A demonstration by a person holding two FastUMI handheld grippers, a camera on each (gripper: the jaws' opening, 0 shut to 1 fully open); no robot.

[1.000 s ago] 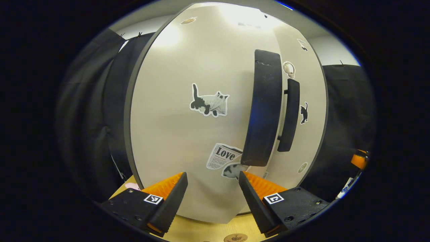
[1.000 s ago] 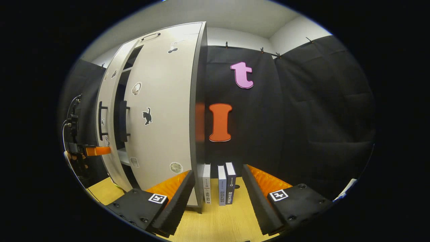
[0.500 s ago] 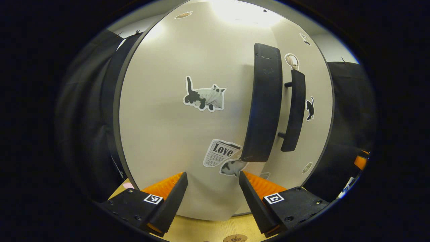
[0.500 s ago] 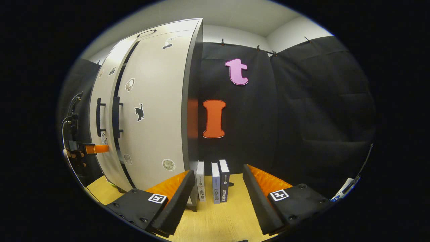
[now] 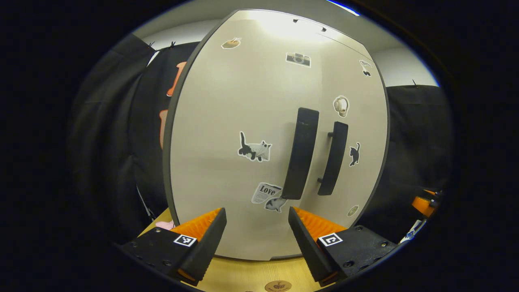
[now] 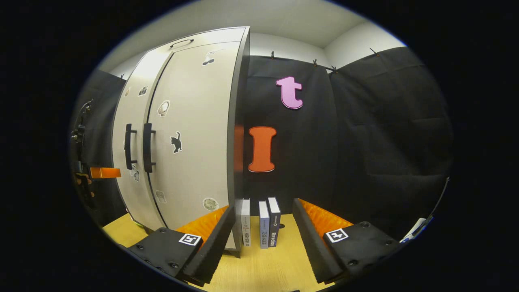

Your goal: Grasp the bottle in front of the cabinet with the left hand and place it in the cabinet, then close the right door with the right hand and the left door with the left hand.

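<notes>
The empty, wide-open left gripper (image 5: pixel 255 235) faces the shut cabinet's left door (image 5: pixel 231 162), its upright handle (image 5: pixel 301 153) at one o'clock.

Books (image 6: pixel 261 223) stand right of cabinet (image 6: pixel 190 134) — on table (image 6: pixel 259 267).

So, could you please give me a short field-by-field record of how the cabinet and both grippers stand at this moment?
cabinet: upright on the wooden table, stickers on its front
left door: shut
right door: shut
handles: two black bars, left and right, side by side
left gripper: open, empty, facing the left door
right gripper: open, empty, off the cabinet's right edge
books: three, upright beside the cabinet
bottle: not visible, doors shut
</notes>
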